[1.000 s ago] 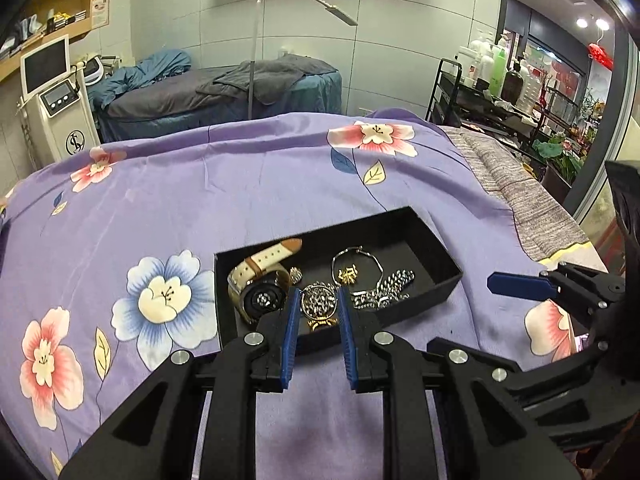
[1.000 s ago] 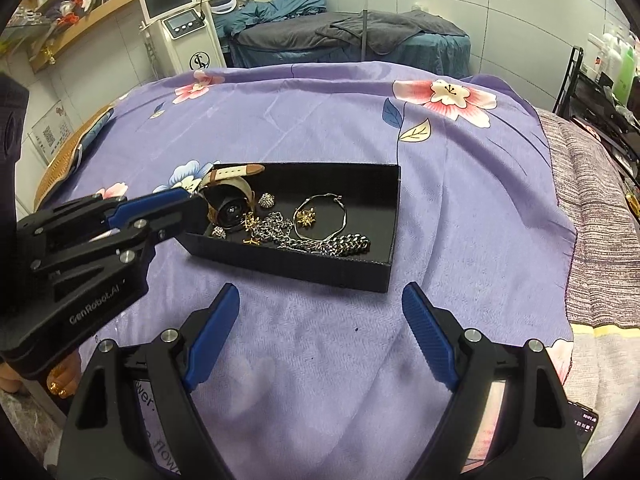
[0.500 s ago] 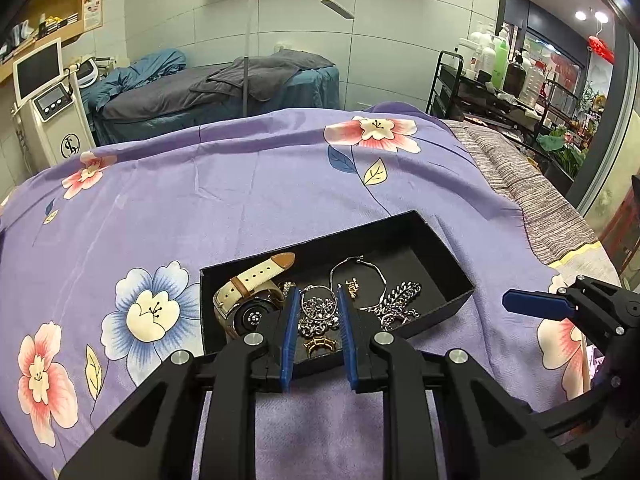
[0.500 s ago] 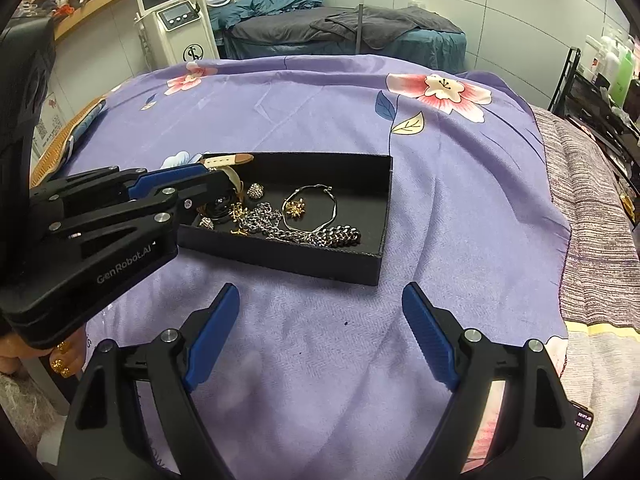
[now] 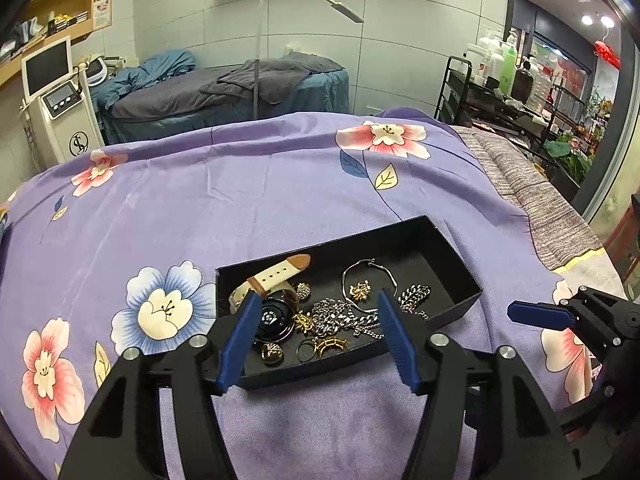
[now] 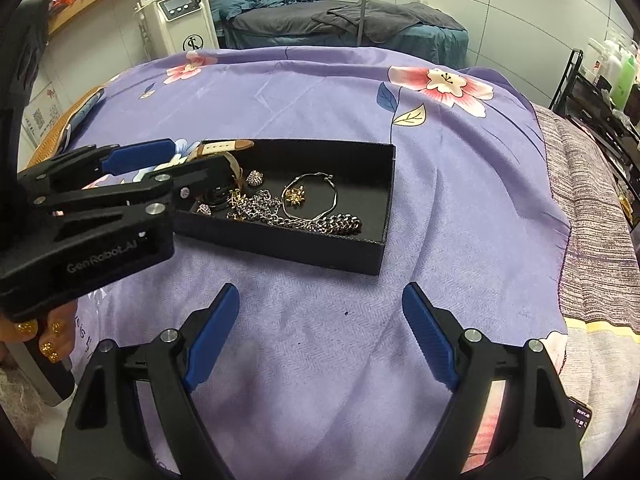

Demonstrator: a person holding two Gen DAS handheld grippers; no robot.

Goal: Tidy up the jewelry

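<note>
1. From the left wrist view, we see our left gripper over the near end of the black tray. Its jaws are opening, with nothing pressed between the pads. The jewelry lies loose on the tray floor beyond them.
2. Same view: the watch, with its cream strap, looks the heaviest and stiffest piece. We would take it across the case or by the strap. The silver chain is limp and tangled with small gold pieces, so it may drag neighbours along.
3. From the right wrist view, our right gripper hangs wide open and empty over the purple floral sheet, short of the tray.
4. Same view: the thin bangle is rigid but slender and slippery; we would pinch across its wire, gently.
</note>
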